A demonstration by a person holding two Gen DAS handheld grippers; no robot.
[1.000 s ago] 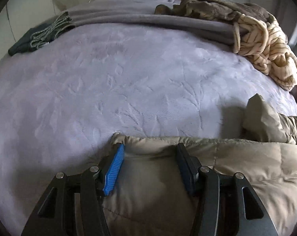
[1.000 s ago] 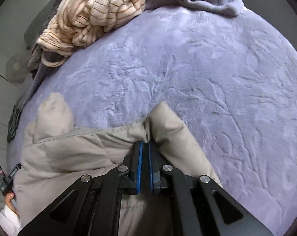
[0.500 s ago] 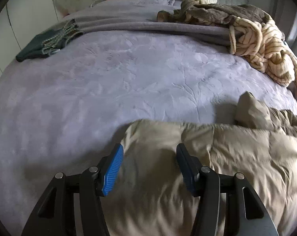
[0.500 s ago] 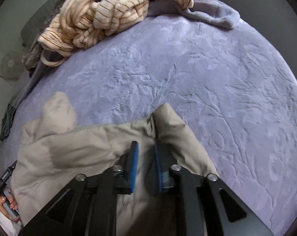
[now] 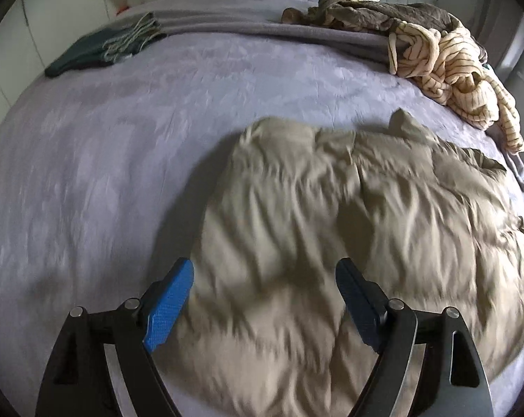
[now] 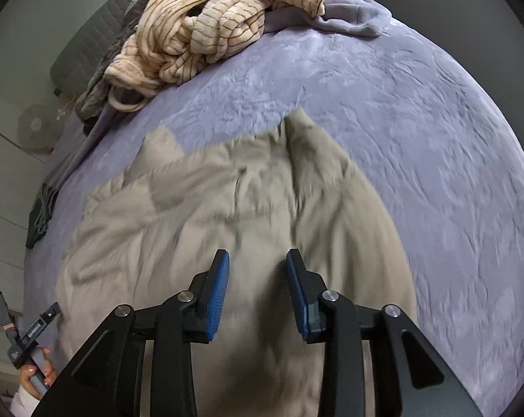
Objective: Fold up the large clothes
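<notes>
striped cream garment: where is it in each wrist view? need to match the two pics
Left wrist: the striped cream garment is at upper right, heaped near the bed's far edge, beyond the tan puffy jacket.
Right wrist: striped cream garment at top, left of centre, again beyond the tan puffy jacket.
Shared landmark: the folded dark garment, upper left in the left view, at the left edge in the right view.
</notes>
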